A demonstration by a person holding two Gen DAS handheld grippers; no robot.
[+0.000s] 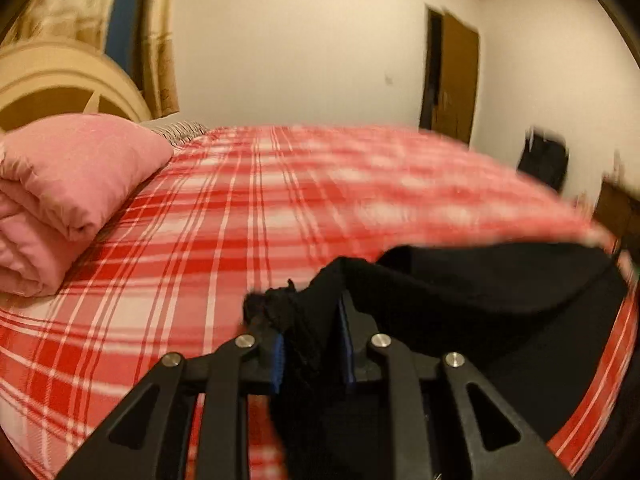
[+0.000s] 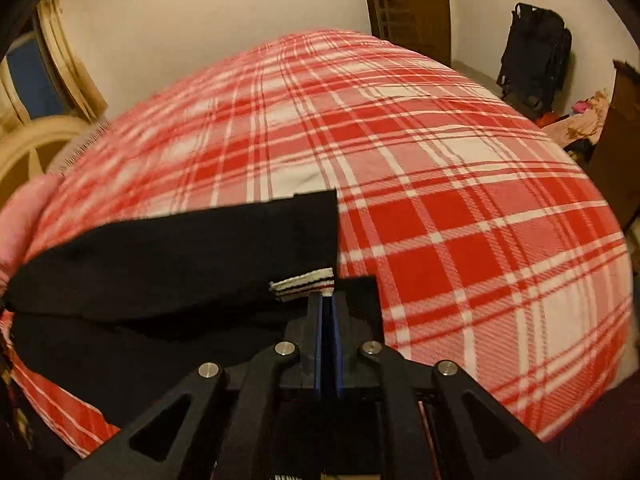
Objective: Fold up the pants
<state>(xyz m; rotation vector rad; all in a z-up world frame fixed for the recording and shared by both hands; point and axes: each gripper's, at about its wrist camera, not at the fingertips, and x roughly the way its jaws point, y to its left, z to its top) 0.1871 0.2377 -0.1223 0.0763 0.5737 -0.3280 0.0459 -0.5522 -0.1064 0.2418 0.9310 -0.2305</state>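
Lower middle of the left view, the left hand-held gripper [image 1: 310, 344] pinches bunched black cloth pants [image 1: 480, 300] over the red plaid bed [image 1: 200, 220]. The right hand-held gripper [image 2: 328, 320], pressed together on the striped cuff [image 2: 302, 286] (thin hold), could let it slip.

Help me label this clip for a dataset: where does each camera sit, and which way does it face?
Left wrist: on the left gripper, looking along its fingers across the plaid bed toward a pink quilt; black pants bunched between its fingers.
Right wrist: on the right gripper, looking down the bed toward a door; fingers pinch the pants' hem.
Shared: bed, pants, door.
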